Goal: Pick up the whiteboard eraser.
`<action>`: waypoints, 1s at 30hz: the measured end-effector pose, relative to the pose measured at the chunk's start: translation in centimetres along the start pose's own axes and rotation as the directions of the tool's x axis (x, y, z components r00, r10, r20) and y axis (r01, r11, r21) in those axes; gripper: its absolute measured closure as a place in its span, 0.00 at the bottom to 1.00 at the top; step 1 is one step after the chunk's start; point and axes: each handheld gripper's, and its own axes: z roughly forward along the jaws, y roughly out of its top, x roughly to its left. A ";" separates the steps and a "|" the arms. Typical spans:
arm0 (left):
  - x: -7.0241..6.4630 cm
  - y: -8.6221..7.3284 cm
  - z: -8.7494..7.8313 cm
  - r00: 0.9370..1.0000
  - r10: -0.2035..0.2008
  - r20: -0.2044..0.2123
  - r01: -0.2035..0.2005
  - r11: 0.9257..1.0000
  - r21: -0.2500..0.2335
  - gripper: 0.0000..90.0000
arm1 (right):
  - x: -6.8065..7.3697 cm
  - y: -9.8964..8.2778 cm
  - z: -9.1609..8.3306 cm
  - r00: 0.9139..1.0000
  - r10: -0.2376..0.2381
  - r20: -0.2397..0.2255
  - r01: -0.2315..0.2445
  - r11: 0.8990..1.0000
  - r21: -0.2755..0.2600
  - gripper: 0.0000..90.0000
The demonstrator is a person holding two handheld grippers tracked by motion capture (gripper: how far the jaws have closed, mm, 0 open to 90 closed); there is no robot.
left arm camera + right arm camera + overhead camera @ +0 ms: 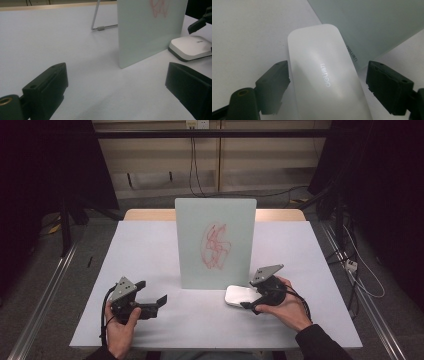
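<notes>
Pale grey tabletop (150, 250), an upright frosted glass board (215, 242) with red scribbles standing at its middle.
Just in front of the board lies a flat white rounded plastic eraser (241, 295); the right gripper (327, 86) straddles it, left jaw touching its edge, right jaw apart. Left gripper (115, 87) hovers well aside, jaws wide apart with nothing between them.

eraser (241, 295) before upright board (215, 242)

A pale grey table (150, 250) carried an upright scribbled whiteboard (216, 242) on a wire stand, with a flat white eraser (242, 296) lying just beside its base
</notes>
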 end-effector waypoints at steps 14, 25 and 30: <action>0.0 0.0 0.1 1.000 0.003 0.004 -0.003 1.000 0.006 0.05 | -0.1 0.2 1.2 0.997 -0.066 -0.031 0.068 0.996 0.058 0.27; 0.0 0.0 0.1 1.000 0.003 0.004 -0.003 1.000 0.007 0.05 | -0.2 0.3 1.2 0.992 -0.114 -0.051 0.118 0.989 0.086 0.32; 0.0 0.0 0.1 1.000 0.002 0.003 -0.002 1.000 0.007 0.05 | 0.0 0.4 1.1 0.988 -0.142 -0.060 0.147 0.985 0.092 0.35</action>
